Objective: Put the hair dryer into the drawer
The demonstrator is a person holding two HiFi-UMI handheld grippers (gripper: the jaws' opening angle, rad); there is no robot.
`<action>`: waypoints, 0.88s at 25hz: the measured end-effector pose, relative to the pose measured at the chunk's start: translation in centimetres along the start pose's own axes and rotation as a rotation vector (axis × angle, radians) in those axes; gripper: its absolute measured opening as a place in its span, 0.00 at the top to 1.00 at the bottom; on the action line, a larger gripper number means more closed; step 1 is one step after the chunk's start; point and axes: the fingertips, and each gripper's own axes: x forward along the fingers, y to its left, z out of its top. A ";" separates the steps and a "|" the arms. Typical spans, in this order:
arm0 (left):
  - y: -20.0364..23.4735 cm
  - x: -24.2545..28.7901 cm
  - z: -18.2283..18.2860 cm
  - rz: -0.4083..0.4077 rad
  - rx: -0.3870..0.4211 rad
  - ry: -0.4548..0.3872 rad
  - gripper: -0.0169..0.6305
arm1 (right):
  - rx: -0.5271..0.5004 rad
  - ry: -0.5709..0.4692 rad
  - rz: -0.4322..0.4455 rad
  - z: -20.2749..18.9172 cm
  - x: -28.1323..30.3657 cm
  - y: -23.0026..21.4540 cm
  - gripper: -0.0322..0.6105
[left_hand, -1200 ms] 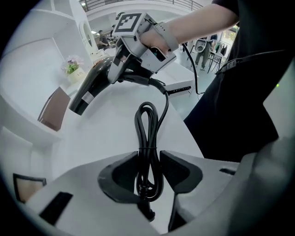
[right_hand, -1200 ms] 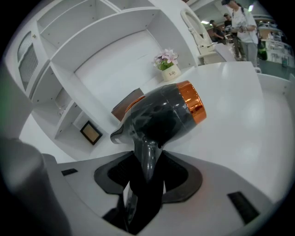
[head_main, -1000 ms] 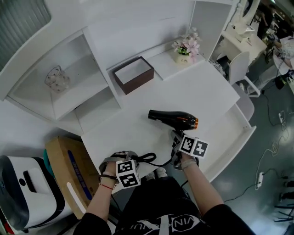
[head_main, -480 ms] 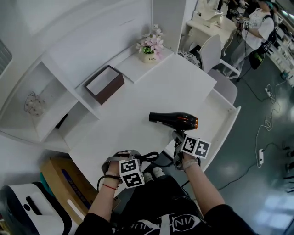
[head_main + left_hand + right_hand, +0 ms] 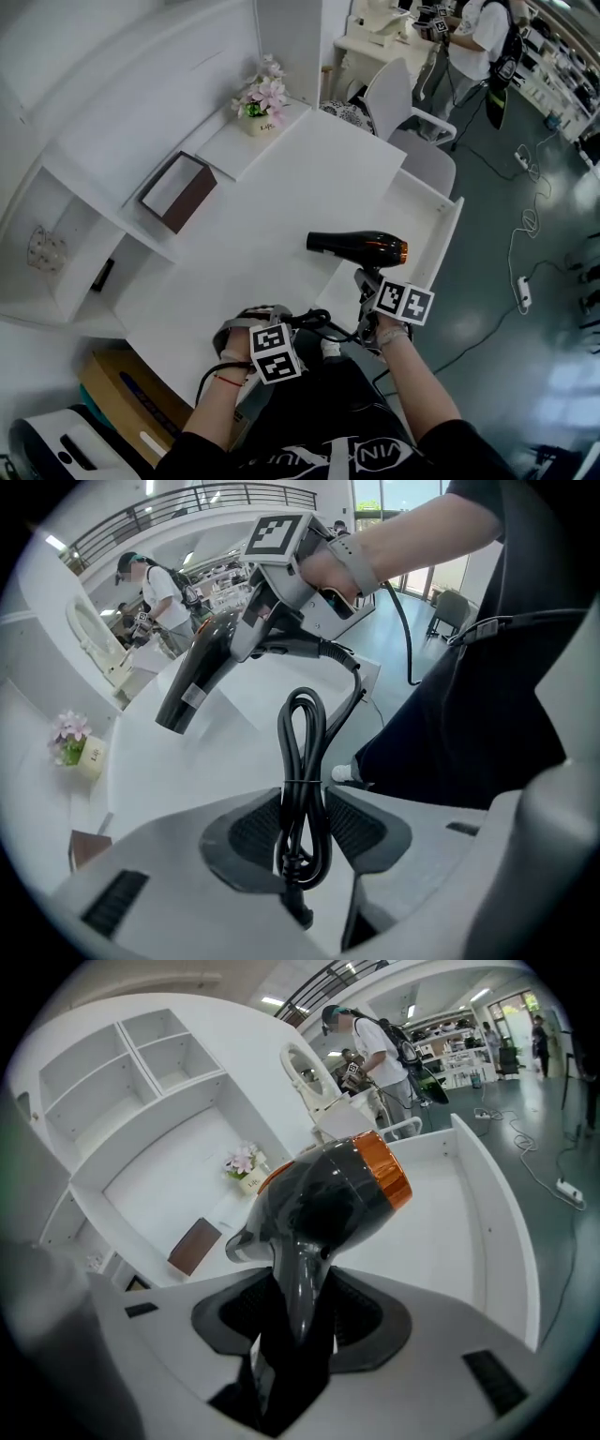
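- Dryer (image 5: pixel 360 247): glossy black barrel, orange band round the rear end, dark handle, white sticker on the barrel seen from the left gripper view.
- Barrel lies roughly level, nozzle to the left in the head view, orange end to the right.
- Dryer is held up off the desk (image 5: pixel 281 202), at its front right edge, just beside the open drawer (image 5: pixel 457 225); not in the drawer.
- Right gripper (image 5: pixel 367 284): jaws pinch the dryer handle, pads tight on both sides, barrel above the jaws.
- Cord (image 5: pixel 302 752): black, looped into a bundle with a thin tie round the middle; runs up to the dryer handle.
- Left gripper (image 5: pixel 305 803): jaws pinch the cord bundle, pads on either side of the loops, plug end hanging below.
- Both grippers sit close to the person's body, left one lower-left of the right in the head view.
- Counts: one dryer, one cord bundle, two grippers, one open drawer.
- Also on the desk: one flower pot (image 5: pixel 261 99) at the back, one brown box (image 5: pixel 176 192) left of it, well apart from the dryer.
- One cardboard box (image 5: pixel 117 394) on the floor, lower left.
- One white chair (image 5: pixel 398 98) behind the desk; one person (image 5: pixel 478 37) standing further back.
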 end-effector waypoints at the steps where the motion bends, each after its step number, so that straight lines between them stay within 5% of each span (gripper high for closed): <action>1: 0.1 0.1 0.6 -0.005 0.012 -0.002 0.73 | 0.006 -0.003 -0.007 0.2 -0.4 -0.5 0.68; 12: 0.6 2.7 7.7 -0.017 0.090 -0.014 0.73 | 0.067 -0.025 -0.045 2.8 -3.3 -7.8 0.68; 22: 1.5 7.2 15.0 0.028 -0.046 0.002 0.73 | -0.030 0.085 0.032 6.7 -2.2 -13.4 0.68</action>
